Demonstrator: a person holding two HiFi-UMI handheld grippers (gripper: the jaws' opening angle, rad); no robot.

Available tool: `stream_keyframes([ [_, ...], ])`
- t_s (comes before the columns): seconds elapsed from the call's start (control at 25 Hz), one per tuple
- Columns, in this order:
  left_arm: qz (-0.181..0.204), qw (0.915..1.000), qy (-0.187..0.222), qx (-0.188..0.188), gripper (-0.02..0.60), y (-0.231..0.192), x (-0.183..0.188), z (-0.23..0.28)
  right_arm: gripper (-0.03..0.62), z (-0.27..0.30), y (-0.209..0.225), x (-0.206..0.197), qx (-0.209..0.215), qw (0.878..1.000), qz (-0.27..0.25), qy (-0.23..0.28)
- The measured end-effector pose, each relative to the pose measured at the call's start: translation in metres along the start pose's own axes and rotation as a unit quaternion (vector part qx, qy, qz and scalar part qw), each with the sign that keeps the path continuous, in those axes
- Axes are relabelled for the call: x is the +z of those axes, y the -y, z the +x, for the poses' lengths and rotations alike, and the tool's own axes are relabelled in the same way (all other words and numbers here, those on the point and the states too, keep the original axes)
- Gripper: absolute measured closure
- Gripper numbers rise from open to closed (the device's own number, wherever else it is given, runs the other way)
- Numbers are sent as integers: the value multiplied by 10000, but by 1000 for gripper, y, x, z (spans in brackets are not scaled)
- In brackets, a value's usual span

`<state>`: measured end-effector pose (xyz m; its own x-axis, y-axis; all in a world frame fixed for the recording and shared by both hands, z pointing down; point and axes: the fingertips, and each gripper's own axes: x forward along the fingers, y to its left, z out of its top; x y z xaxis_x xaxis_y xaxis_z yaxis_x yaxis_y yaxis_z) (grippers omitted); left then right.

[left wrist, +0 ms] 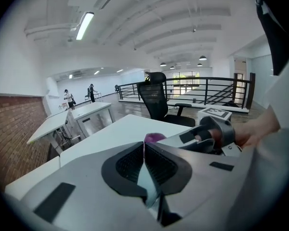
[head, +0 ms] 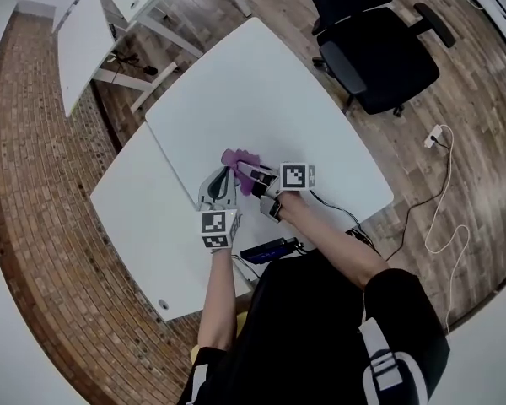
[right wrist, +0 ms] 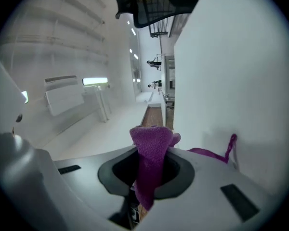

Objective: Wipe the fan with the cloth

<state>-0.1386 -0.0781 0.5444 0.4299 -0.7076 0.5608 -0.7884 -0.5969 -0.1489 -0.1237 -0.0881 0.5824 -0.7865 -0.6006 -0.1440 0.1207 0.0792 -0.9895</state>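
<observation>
Currently: right hand-held gripper [right wrist: 151, 170] pinches the purple cloth [right wrist: 152, 141], which looks soft, limp and light; grip a bunched fold. Left hand-held gripper [left wrist: 144, 150] is clamped on a thin pale edge, likely the fan [left wrist: 147, 184]; probably flimsy. Both at frame centre, over the tabletop [head: 261, 91].

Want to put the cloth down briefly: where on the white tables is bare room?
Bare: the far white table from the purple terry cloth out to the black office chair, and the near white table left of the left gripper. Crowded: around both grippers, the right gripper shut on the cloth.
</observation>
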Motion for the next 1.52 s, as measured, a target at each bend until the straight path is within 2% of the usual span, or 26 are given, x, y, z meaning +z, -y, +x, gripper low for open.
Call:
stream_keyframes([
  [0.16, 178, 9998, 3, 114, 581, 2, 0, 0, 553, -4, 38, -10, -448, 9988, 200, -21],
  [0.28, 262, 9995, 18, 181, 581, 1, 0, 1, 553, -4, 52, -8, -729, 9968, -226, -229],
  [0.36, 309, 9993, 39, 217, 581, 0, 0, 2, 554, -6, 72, -9, -1205, 9891, -631, -564],
  [0.48, 284, 9992, 82, 252, 581, 0, -1, -2, 554, -19, 105, -15, -1938, 9723, -782, -1048],
  [0.6, 314, 9991, 89, 264, 581, 1, -1, -2, 554, -30, 107, -2, -2278, 9649, -910, -943],
  [0.68, 330, 9990, 90, 279, 581, 1, -1, -2, 554, -27, 84, 12, -2015, 9727, -990, -583],
  [0.76, 347, 9989, 104, 309, 581, 0, 0, -3, 554, -13, 45, 18, -1245, 9877, -909, -276],
  [0.84, 363, 9987, 113, 345, 581, 1, 0, -3, 554, 2, 22, 9, -705, 9934, -839, -331],
  [0.92, 357, 9986, 115, 376, 581, 1, 0, -3, 554, 9, 31, -4, -796, 9920, -840, -509],
  [1.0, 354, 9985, 117, 394, 581, 2, -1, -2, 554, 7, 59, -6, -1255, 9868, -856, -553],
  [1.12, 375, 9984, 113, 417, 581, 1, -2, -2, 554, -2, 103, -7, -2056, 9699, -993, -847],
  [1.2, 380, 9983, 118, 425, 581, 1, -2, -2, 553, -5, 114, -9, -2316, 9565, -1287, -1218],
  [1.24, 379, 9983, 123, 430, 581, 1, -1, -2, 553, -6, 115, -9, -2432, 9450, -1598, -1493],
  [1.28, 378, 9982, 124, 437, 581, 1, -1, -2, 554, -8, 114, -9, -2595, 9258, -2054, -1825],
  [1.36, 371, 9982, 114, 455, 581, 2, -1, -1, 553, -14, 109, 2, -3032, 8660, -3189, -2377],
  [1.4, 365, 9982, 113, 459, 581, 3, 0, -1, 554, -17, 104, 12, -3180, 8427, -3602, -2431],
  [1.44, 367, 9982, 117, 462, 581, 4, 0, 0, 554, -16, 96, 23, -3179, 8383, -3771, -2324],
  [1.48, 379, 9981, 123, 469, 581, 4, 0, 0, 554, -12, 88, 32, -3027, 8517, -3714, -2124],
  [1.52, 392, 9980, 128, 478, 581, 3, 0, 0, 554, -6, 81, 37, -2794, 8720, -3527, -1926],
])
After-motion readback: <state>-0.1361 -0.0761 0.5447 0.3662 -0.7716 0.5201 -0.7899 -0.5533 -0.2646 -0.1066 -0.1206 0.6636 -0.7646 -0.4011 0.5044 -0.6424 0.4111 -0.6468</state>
